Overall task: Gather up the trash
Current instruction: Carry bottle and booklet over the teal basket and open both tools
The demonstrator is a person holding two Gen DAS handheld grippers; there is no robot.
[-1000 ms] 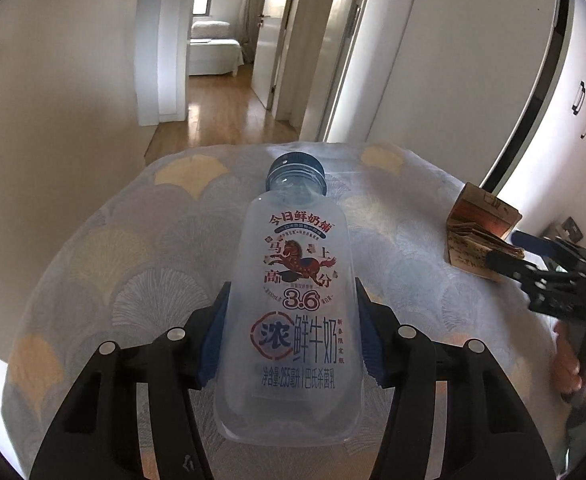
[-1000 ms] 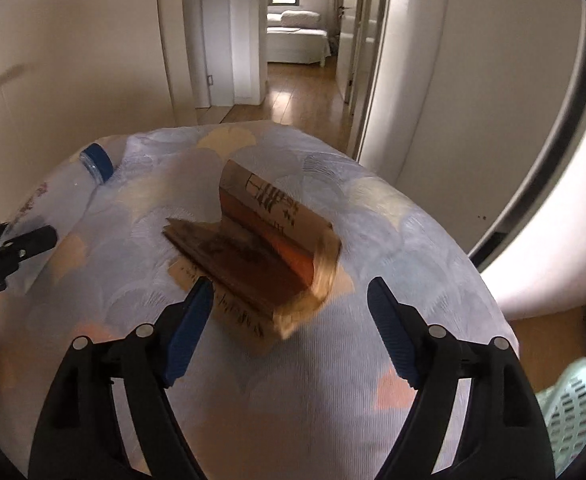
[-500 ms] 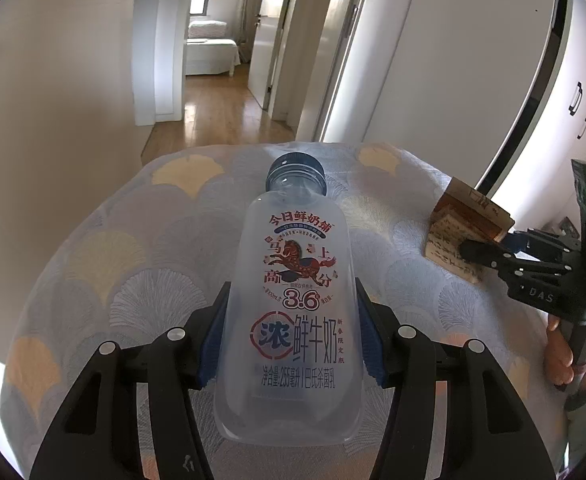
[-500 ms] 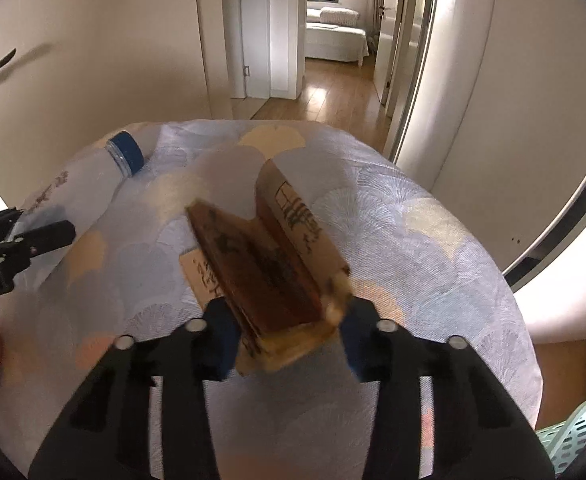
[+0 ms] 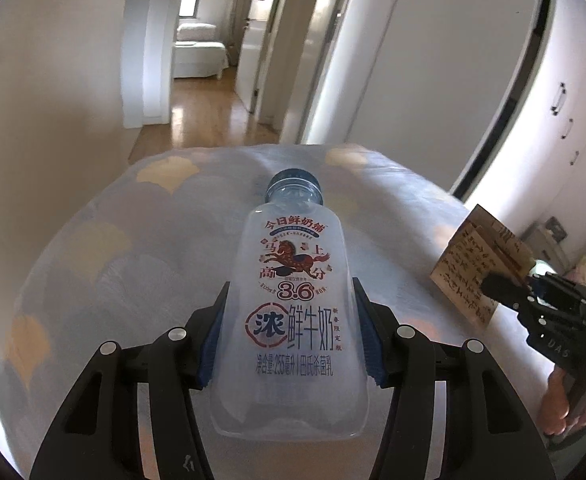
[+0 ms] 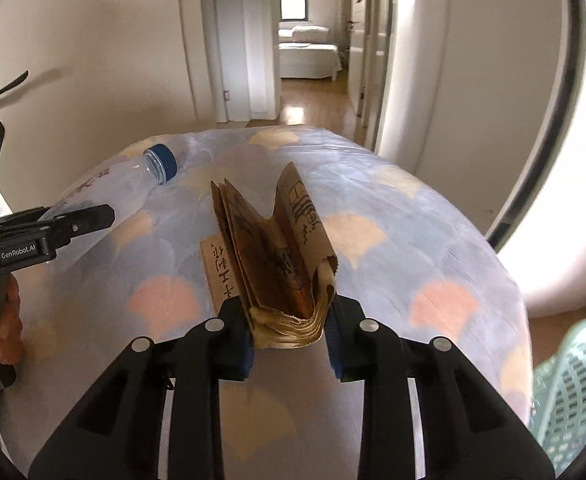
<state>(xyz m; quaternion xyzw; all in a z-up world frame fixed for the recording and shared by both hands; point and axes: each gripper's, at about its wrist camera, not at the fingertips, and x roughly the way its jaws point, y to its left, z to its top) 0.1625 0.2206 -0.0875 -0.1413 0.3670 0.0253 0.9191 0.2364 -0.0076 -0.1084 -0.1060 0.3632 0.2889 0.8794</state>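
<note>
Bottle (image 5: 293, 304): clear plastic milk bottle, blue cap (image 5: 294, 179) on, red horse print and dark lettering on its face; nothing seen inside it; lies lengthwise with the cap toward 12 o'clock, base toward the left wrist camera
Left claw (image 5: 290, 340): about half open, blue pads (image 5: 210, 344) pressed against both flanks of the bottle's lower body, gripping it over the tablecloth
Paper bag (image 6: 281, 264): brown, flattened and folded, black handwriting-style print on its outer panels; folds fan open toward 12 o'clock; contents cannot be told
Right claw (image 6: 291, 324): narrow, the pads closed on the bag's crumpled lower edge, bag standing up from the grip
Basket (image 6: 569, 392): pale green slotted plastic, at 4 o'clock in the right wrist view, below the table edge; only part of its wall shows, inside not visible
Tablecloth (image 6: 393, 216): rounded table cover, grey-blue scallop pattern with peach and yellow fans
Placement: in the left wrist view the bag (image 5: 481, 268) and the right claw (image 5: 505, 292) sit at 3 o'clock; in the right wrist view the bottle (image 6: 105, 188) and the left claw (image 6: 69, 224) sit at 9 o'clock
Hands: bare fingers (image 6: 7, 324) wrap the left claw's handle
Background: wooden-floored hallway and a white bed (image 6: 309, 56) at 12 o'clock
</note>
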